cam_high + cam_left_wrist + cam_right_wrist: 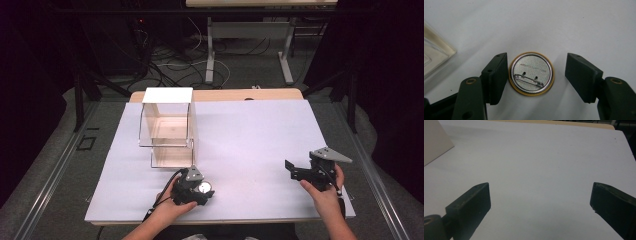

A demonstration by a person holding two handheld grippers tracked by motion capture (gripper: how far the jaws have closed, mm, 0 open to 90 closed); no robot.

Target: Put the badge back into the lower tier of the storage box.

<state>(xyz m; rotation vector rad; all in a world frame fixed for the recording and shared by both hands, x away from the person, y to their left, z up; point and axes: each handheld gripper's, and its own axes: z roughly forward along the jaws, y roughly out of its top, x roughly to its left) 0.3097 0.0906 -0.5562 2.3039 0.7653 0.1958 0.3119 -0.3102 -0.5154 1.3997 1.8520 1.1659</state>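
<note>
Badge pin-side up between left gripper

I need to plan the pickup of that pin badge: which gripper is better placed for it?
Left. The left gripper already has its open jaws on either side of the pin badge, which lies pin side up on the white table cover. The right gripper is held open far across the table.

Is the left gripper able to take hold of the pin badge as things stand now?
Probably yes. The left gripper is open, and the pin badge lies back-up on the white table cover between its jaws, one jaw nearly at its rim. Nothing lies between them; how thin the badge is may make the grip hard.
</note>
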